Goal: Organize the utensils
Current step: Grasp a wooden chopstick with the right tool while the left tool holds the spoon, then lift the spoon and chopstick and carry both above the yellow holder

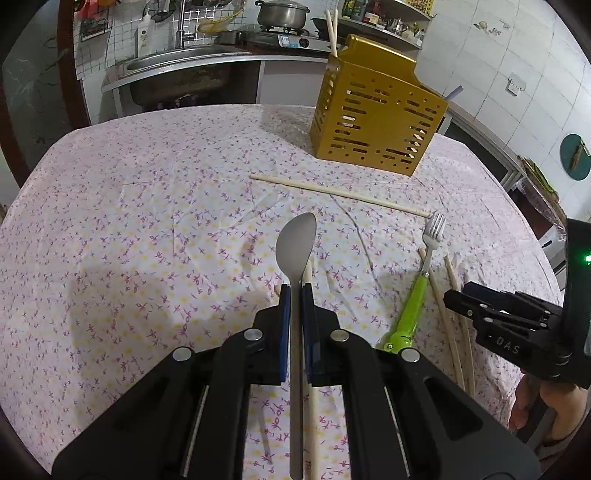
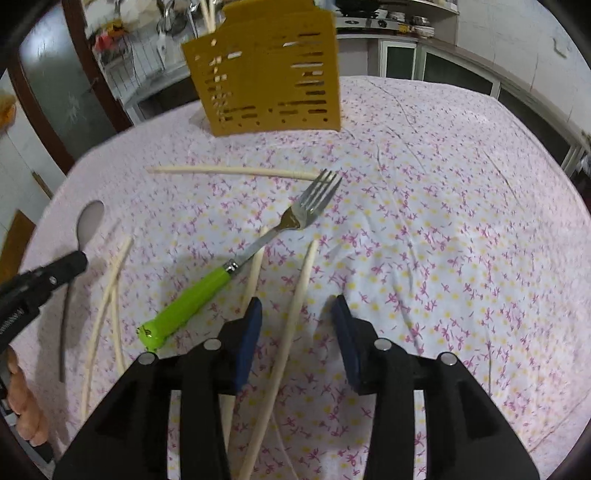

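My left gripper [image 1: 295, 291] is shut on a steel spoon [image 1: 296, 242], bowl pointing forward above the floral tablecloth; the spoon also shows in the right wrist view [image 2: 88, 221]. The gold slotted utensil holder [image 1: 376, 118] stands at the far side with chopsticks [image 1: 331, 27] in it, and it shows in the right wrist view [image 2: 273, 77]. A green-handled fork [image 2: 236, 262] lies left of my right gripper [image 2: 297, 310], which is open with a loose chopstick [image 2: 295, 306] running between its fingers. More chopsticks [image 2: 107, 291] lie to the left, and one chopstick [image 1: 340, 194] lies before the holder.
The table [image 1: 129, 221] is covered by a pink-flowered cloth. Behind it are a steel sink [image 1: 173, 62], a stove with a pot [image 1: 282, 14] and shelves. A tiled wall is at the right. My right gripper shows at the right edge of the left wrist view [image 1: 454, 299].
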### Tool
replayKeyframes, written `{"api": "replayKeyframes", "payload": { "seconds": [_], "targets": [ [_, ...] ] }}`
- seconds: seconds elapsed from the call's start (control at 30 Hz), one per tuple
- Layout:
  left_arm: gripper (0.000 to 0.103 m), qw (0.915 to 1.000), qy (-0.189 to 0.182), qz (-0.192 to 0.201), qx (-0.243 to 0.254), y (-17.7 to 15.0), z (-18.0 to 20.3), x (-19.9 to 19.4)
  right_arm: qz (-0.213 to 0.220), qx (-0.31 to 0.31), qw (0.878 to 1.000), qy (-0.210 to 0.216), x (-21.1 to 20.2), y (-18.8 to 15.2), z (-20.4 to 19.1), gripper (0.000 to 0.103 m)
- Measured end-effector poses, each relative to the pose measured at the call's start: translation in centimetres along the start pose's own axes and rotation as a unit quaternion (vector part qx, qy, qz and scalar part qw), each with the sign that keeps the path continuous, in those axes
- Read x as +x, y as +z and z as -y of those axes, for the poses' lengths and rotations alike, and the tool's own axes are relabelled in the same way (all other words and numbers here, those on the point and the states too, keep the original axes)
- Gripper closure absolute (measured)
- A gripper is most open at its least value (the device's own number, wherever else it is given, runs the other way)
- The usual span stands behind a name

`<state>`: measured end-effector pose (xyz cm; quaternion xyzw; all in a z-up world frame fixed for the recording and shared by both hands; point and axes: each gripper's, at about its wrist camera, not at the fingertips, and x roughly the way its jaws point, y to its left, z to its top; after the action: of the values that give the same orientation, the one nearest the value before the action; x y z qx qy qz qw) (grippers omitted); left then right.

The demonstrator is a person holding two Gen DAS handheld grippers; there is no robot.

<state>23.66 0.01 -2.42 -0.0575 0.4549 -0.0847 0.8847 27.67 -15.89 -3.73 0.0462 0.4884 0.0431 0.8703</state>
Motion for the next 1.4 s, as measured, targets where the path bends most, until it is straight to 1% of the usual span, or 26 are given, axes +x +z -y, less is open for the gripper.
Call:
{"api": "replayKeyframes", "payload": {
  "seconds": [0.07,0.1,0.13,0.27,0.4,0.43,0.5,0.53,0.7,0.73,0.77,0.83,0.87,0.93,0.97,1.07,1.17,1.3,1.4],
  "targets": [
    [0.098,1.0000,-0.001,-0.003,-0.003,-0.1,-0.1,0.1,-0.003,-0.006,1.000,-0.023,0.4,0.4,-0.4,0.079],
    [0.098,1.0000,-0.001,-0.003,-0.004,-0.1,-0.2,0.2,-0.003,-0.004,1.000,-0.026,0.4,0.5,-0.4,0.086],
    [0.098,1.0000,-0.001,-0.004,-0.005,-0.1,-0.3,0.2,-0.006,0.001,1.000,-0.025,0.4,0.7,-0.3,0.087],
    [0.098,1.0000,-0.002,-0.007,-0.005,-0.2,-0.3,0.4,-0.018,0.014,1.000,-0.014,0.5,0.9,0.4,0.087],
    [0.098,1.0000,-0.005,-0.006,-0.005,-0.1,0.0,0.4,-0.042,-0.006,0.998,-0.038,1.1,1.7,-0.5,0.087],
    [0.098,0.9999,-0.007,-0.006,-0.006,-0.1,0.1,0.4,-0.044,-0.010,0.998,-0.043,1.1,1.8,-0.7,0.088],
    [0.098,0.9999,-0.008,-0.005,-0.007,-0.1,0.2,0.3,-0.039,-0.016,0.998,-0.041,1.2,2.0,-0.8,0.093],
    [0.098,0.9999,-0.008,-0.004,-0.010,-0.1,0.1,0.2,-0.031,-0.016,0.999,-0.036,1.1,1.9,-0.7,0.097],
    [0.098,0.9997,-0.014,0.015,-0.013,0.0,0.0,-0.8,0.025,-0.001,1.000,-0.013,-0.8,1.1,0.2,0.097],
    [0.098,0.9996,-0.016,0.018,-0.014,0.0,0.0,-1.0,0.044,-0.002,0.999,0.001,-1.5,0.9,0.2,0.097],
    [0.098,0.9994,-0.020,0.024,-0.017,0.1,-0.1,-1.2,0.055,-0.003,0.998,0.005,-2.0,0.8,0.3,0.097],
    [0.098,0.9985,-0.034,0.035,-0.024,0.3,-0.2,-1.6,0.091,-0.006,0.996,0.023,-3.4,0.5,0.3,0.097],
    [0.098,0.9981,-0.040,0.040,-0.026,0.4,-0.2,-1.8,0.103,-0.004,0.994,0.022,-3.9,0.5,0.5,0.097],
    [0.098,0.9964,-0.055,0.060,-0.025,0.5,0.0,-2.4,0.140,-0.003,0.989,0.039,-5.4,0.5,0.7,0.097],
    [0.098,0.9960,-0.057,0.066,-0.022,0.6,0.1,-2.6,0.150,-0.001,0.988,0.037,-5.9,0.6,0.7,0.097],
    [0.098,0.9937,-0.063,0.091,-0.017,0.9,0.8,-3.3,0.189,0.001,0.981,0.048,-7.5,1.1,1.1,0.097],
    [0.098,0.9908,-0.079,0.108,-0.018,1.4,1.1,-3.7,0.211,-0.003,0.976,0.051,-8.2,1.6,1.1,0.097],
    [0.098,0.9891,-0.082,0.122,-0.010,2.4,1.9,-3.9,0.233,-0.002,0.971,0.055,-8.7,2.3,1.4,0.097],
    [0.098,0.9860,-0.095,0.137,-0.006,3.5,2.4,-4.2,0.249,-0.001,0.967,0.058,-9.2,3.3,1.8,0.097]
  ]
}}
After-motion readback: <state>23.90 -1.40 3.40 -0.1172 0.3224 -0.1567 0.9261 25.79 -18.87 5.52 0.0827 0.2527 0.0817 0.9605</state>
